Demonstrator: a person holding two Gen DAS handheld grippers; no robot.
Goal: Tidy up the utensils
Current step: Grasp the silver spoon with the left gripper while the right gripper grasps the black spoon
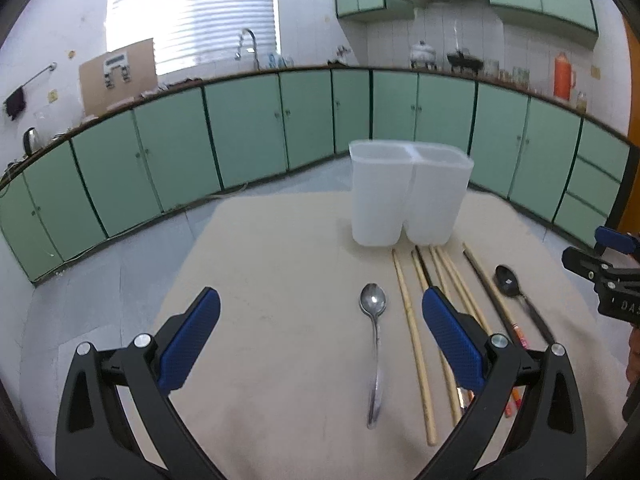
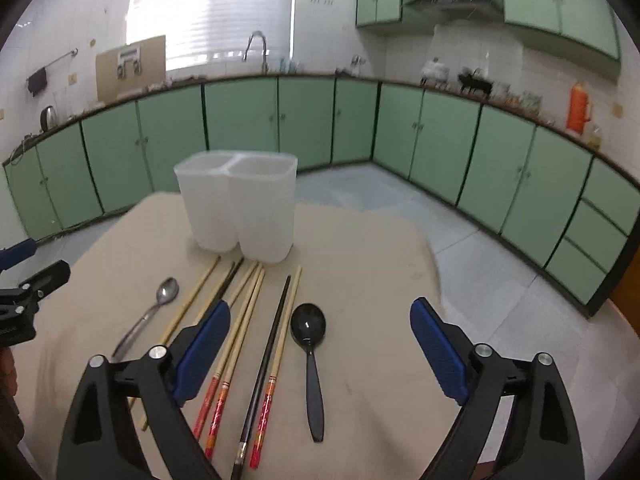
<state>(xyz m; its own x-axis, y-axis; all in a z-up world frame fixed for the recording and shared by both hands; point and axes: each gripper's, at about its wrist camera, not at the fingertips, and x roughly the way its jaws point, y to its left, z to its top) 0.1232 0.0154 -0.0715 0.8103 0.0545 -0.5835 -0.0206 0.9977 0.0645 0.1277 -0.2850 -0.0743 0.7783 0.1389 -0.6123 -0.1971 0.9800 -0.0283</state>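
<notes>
A white two-compartment holder (image 1: 408,192) (image 2: 238,208) stands upright on the beige table. In front of it lie several chopsticks (image 1: 412,332) (image 2: 240,328), pale wood and black, some with red ends. A metal spoon (image 1: 374,336) (image 2: 146,316) lies left of them and a black plastic spoon (image 1: 516,292) (image 2: 310,352) lies right of them. My left gripper (image 1: 320,316) hovers open above the metal spoon, holding nothing. My right gripper (image 2: 320,332) hovers open over the black spoon, empty; its body shows at the right edge (image 1: 604,276) of the left wrist view.
The beige table (image 1: 280,264) (image 2: 372,264) ends in a curved edge over a grey floor. Green cabinets line the walls behind, with a sink and counter clutter far off. The left gripper's body (image 2: 24,296) shows at the left edge of the right wrist view.
</notes>
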